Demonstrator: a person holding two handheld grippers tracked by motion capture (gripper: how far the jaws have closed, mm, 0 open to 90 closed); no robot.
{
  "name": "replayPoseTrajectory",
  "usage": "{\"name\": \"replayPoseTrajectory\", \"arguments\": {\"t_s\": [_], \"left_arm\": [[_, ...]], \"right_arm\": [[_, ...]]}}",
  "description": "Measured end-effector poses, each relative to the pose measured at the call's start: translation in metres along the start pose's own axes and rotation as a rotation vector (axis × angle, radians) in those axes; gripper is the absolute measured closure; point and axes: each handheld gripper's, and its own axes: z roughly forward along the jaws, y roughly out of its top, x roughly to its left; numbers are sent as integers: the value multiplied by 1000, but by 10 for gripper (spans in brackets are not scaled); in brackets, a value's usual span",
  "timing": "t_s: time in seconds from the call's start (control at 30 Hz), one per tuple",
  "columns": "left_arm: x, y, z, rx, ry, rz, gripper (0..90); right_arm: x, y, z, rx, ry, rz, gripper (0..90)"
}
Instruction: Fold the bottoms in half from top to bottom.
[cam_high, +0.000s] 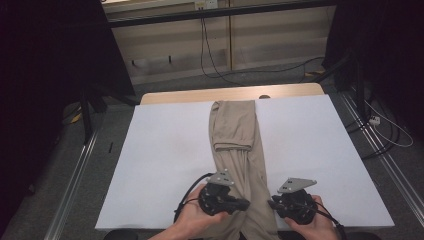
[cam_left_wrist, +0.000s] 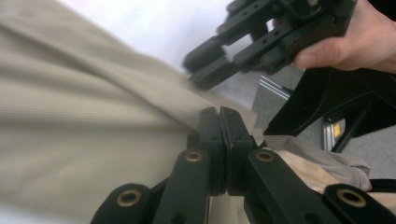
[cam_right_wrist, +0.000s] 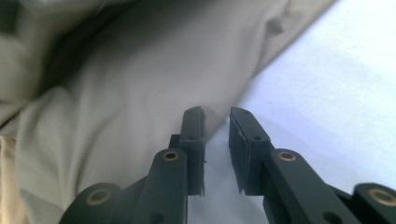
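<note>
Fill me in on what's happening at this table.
A person is working on a pair of beige fabric trousers laid lengthwise down a white-topped table, the far end already folded back on itself. The left gripper has its jaws shut at the trousers' near edge, though whether cloth is pinched between them is unclear. The right gripper sits at the cloth's other edge with its jaws slightly apart and nothing between them, over the bare table.

The trousers (cam_high: 235, 145) are lying lengthwise down the middle of the table (cam_high: 165, 150), their far end folded back on itself. The left tongs (cam_high: 246, 203) and right tongs (cam_high: 270, 203) are sitting at the trousers' near end, either side.
</note>
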Motion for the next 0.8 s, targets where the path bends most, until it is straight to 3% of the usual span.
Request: {"name": "replayPoseTrajectory", "arguments": {"t_s": [0.07,0.1,0.17,0.27,0.33,0.4,0.47,0.53,0.57,0.63,0.67,0.73,0.8], "left_arm": [[-1,3,12,8,9,5,893],[1,5,18,4,-14,-10,893],[1,8,28,16,-5,-11,893],[2,16,36,-15,-27,-10,892],[-1,17,41,28,-18,20,886],[-1,11,42,31,-51,-2,828],[-1,3,37,43,-64,8,793],[1,-6,27,32,-53,-7,706],[2,-10,20,23,-35,-15,662],[6,-18,7,16,-8,2,685],[9,-22,1,18,37,4,688],[19,-29,-7,5,78,-10,720],[30,-34,-11,8,141,-8,720]], "right_arm": [[3,-1,0,0,36,-11,821],[5,-1,0,1,37,-24,900],[7,-2,-3,13,50,-36,900],[7,-6,-9,31,26,-49,900],[4,-9,-15,29,58,-23,900],[5,-11,-19,5,76,-19,899],[3,-8,-21,-21,59,-16,814],[-5,-3,-21,-65,54,13,781],[-9,1,-20,-84,57,24,756],[-15,10,-16,-113,97,45,729],[-15,15,-13,-124,117,44,705],[-13,32,-1,-129,149,39,610],[-11,36,3,-128,150,31,583]]}}
